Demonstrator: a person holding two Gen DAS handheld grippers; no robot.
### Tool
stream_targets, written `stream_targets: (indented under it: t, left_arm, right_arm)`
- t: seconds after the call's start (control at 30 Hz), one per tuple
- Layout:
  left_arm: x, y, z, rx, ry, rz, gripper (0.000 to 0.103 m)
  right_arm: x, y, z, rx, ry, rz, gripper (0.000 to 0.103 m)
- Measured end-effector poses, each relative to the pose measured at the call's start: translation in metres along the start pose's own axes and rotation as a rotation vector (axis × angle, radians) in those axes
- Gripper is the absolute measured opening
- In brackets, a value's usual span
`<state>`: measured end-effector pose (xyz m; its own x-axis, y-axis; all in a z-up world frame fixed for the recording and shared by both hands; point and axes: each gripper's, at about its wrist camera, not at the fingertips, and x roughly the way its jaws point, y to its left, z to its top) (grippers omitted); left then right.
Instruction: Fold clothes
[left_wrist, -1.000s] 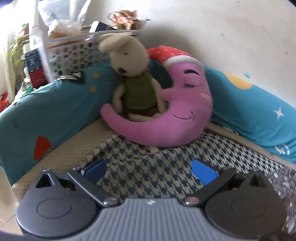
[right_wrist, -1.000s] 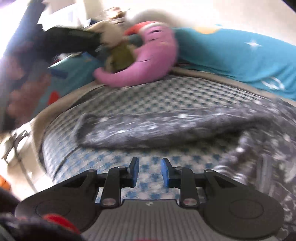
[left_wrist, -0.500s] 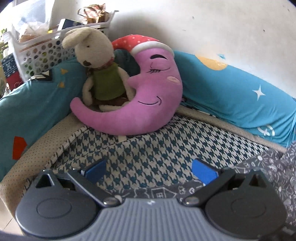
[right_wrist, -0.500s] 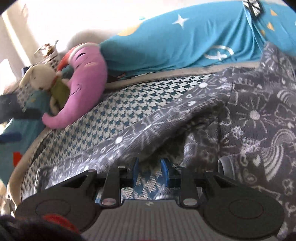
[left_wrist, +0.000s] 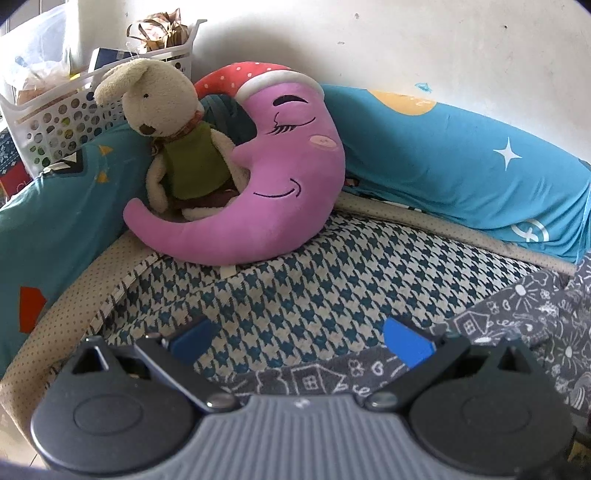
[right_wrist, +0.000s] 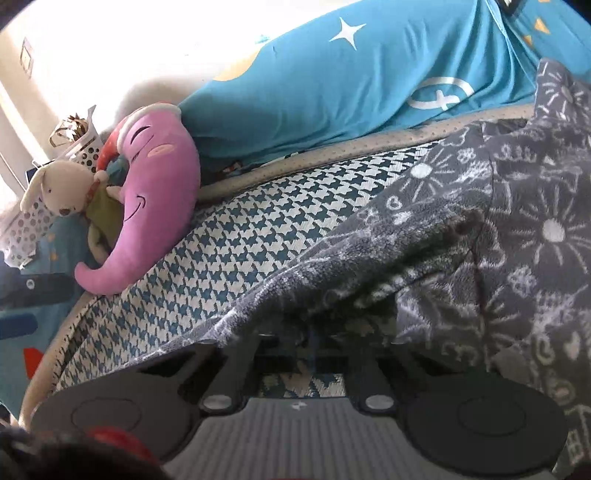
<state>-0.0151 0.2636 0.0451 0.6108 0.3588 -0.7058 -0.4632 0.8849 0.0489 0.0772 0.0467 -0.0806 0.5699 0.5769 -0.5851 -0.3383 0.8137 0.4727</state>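
A dark grey fleece garment (right_wrist: 461, 236) with white doodle print lies rumpled on the houndstooth bed cover (right_wrist: 236, 240). One long fold of it runs down to the left, over the front of my right gripper (right_wrist: 299, 339). That gripper's fingertips sit in shadow under the fold, so the gap between them does not show. In the left wrist view my left gripper (left_wrist: 299, 343) is open, its blue pads (left_wrist: 406, 347) wide apart. It hovers just above the garment's edge (left_wrist: 317, 376) and holds nothing.
A purple moon cushion (left_wrist: 266, 192) and a beige rabbit toy (left_wrist: 166, 122) rest at the far corner of the bed. Blue pillows (left_wrist: 461, 166) line the wall. A white perforated basket (left_wrist: 66, 118) stands behind them at the left.
My right gripper has pushed forward until the grey fold covers its fingertips. The left gripper shifted, and the garment's edge now lies beneath its open fingers.
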Motion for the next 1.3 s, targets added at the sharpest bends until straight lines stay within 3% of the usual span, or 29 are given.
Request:
stream_targets:
  t: [0.23,0.37,0.5,0.8,1.07,1.3]
  left_arm:
    - [0.0,0.002,-0.001,0.006,0.002,0.008,0.103]
    - [0.001,0.0,-0.002,0.021,0.01,0.011,0.103]
    - [0.003,-0.004,-0.005,0.039,0.021,0.007,0.103]
    - [0.009,-0.012,-0.012,0.053,0.063,-0.023,0.103]
    - [0.013,-0.03,-0.021,0.081,0.099,-0.056,0.103]
    - [0.019,-0.057,-0.031,0.143,0.128,-0.05,0.103]
  right_arm:
    - [-0.055,0.007,-0.008,-0.078,-0.048,0.014,0.005]
    - [-0.065,0.01,-0.019,-0.173,-0.003,-0.043,0.005]
    - [-0.062,0.005,-0.031,-0.176,0.064,-0.126,0.004]
    - [-0.102,0.018,-0.033,-0.238,0.051,-0.05,0.005]
    - [-0.136,0.016,-0.046,-0.299,0.14,-0.072,0.019]
    - [-0.166,0.001,-0.051,-0.387,0.131,-0.121,0.026]
